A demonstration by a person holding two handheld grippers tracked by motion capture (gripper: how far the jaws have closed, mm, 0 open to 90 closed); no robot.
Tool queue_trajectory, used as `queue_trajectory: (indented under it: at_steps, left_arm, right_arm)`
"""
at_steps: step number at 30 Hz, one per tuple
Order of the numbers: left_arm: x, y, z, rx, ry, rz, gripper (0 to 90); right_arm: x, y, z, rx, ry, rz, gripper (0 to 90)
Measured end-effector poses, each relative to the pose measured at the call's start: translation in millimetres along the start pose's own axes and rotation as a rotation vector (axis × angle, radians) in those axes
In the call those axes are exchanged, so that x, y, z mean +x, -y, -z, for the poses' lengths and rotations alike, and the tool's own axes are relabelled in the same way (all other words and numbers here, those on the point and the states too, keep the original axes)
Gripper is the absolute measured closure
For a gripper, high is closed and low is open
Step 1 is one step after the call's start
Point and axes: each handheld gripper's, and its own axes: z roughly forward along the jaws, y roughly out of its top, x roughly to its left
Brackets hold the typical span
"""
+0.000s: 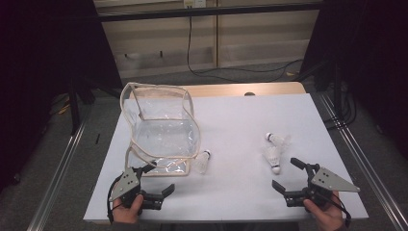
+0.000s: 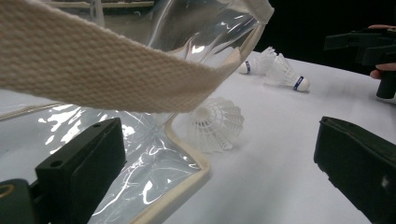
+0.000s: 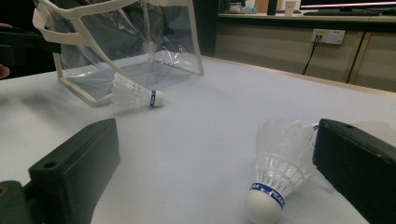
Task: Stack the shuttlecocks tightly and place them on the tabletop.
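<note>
A clear plastic bag (image 1: 161,127) with cream trim stands on the left of the white table, its mouth facing me. One white shuttlecock (image 1: 202,161) lies just right of the bag's front corner. Two more shuttlecocks (image 1: 273,158) (image 1: 278,139) lie at the right. My left gripper (image 1: 158,179) is open at the bag's front edge with nothing between its pads; the bag's strap (image 2: 93,60) hangs over it, and the near shuttlecock (image 2: 217,123) lies ahead. My right gripper (image 1: 285,173) is open, with a shuttlecock (image 3: 280,163) lying just ahead by its right pad, untouched.
The white table top (image 1: 240,192) ends close to both hands at the front. Its wooden far edge (image 1: 240,89) borders the floor, where a black cable (image 1: 211,72) runs. Dark frame rails (image 1: 358,159) flank the table.
</note>
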Motion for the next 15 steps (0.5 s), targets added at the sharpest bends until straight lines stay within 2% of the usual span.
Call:
queue_trajectory:
  at_steps: [8,10,15]
  left_arm:
    - [-2.7,0.3,0.2,0.006,0.009,-0.006,2.0]
    - [-4.3,0.1,-0.3,-0.004,0.014,0.008,2.0]
    - [-9.8,-2.0,-5.1,-0.013,0.029,-0.007,2.0]
  right_arm:
    - [-2.0,-0.8,-3.1,-0.005,-0.001,-0.004,0.2]
    - [-1.6,-0.8,-4.3,-0.006,0.0,-0.002,0.2]
    - [-2.2,-1.1,-4.1,-0.008,-0.007,0.001,0.2]
